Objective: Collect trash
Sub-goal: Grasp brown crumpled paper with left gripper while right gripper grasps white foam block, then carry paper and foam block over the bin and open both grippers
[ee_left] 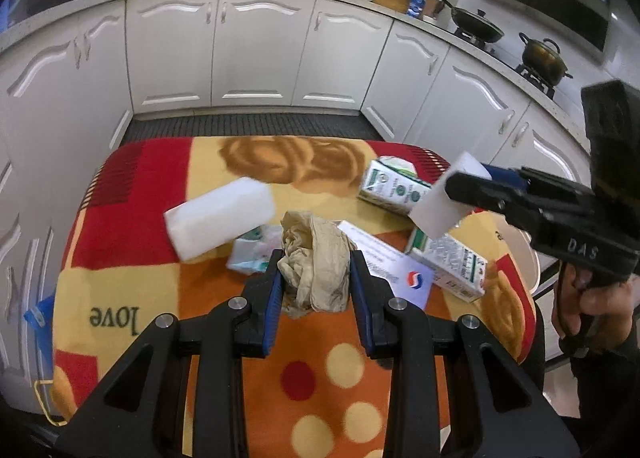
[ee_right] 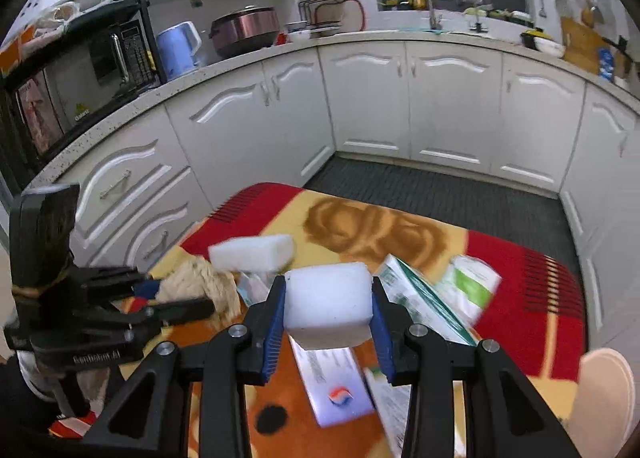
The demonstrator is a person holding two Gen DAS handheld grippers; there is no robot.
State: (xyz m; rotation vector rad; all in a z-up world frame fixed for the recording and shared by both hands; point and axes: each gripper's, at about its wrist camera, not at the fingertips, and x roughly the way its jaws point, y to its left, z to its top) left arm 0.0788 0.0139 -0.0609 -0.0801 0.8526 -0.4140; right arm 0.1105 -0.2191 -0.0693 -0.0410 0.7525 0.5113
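**Mia:** What is the left gripper (ee_left: 316, 278) holding?

**Sam:** It is squeezing a crumpled tan bag (ee_left: 314, 266). The bag is looking thin, soft and full of wrinkles. The blue ribbed pads (ee_left: 273, 298) are pressing on both sides of it, so the jaws are standing narrow.

**Mia:** And the right gripper (ee_right: 329, 314)?

**Sam:** It is pinching a white foam block (ee_right: 328, 304). The block is looking smooth and boxy, and it is sitting tight between the jaws, above the table.

**Mia:** What is lying on the table?

**Sam:** A fuzzy blanket (ee_left: 120, 234) with red, yellow and orange squares is covering it. A second white foam block (ee_left: 220, 216), long and blurry, is showing on the left side. Two green and white cartons (ee_left: 394, 188) are lying on the far right. A flat white card (ee_left: 394, 274) with a red and blue dot is lying near the middle, just right of the tan bag.

**Mia:** And behind?

**Sam:** Shiny white cupboards (ee_left: 256, 46) are curving around the far side.
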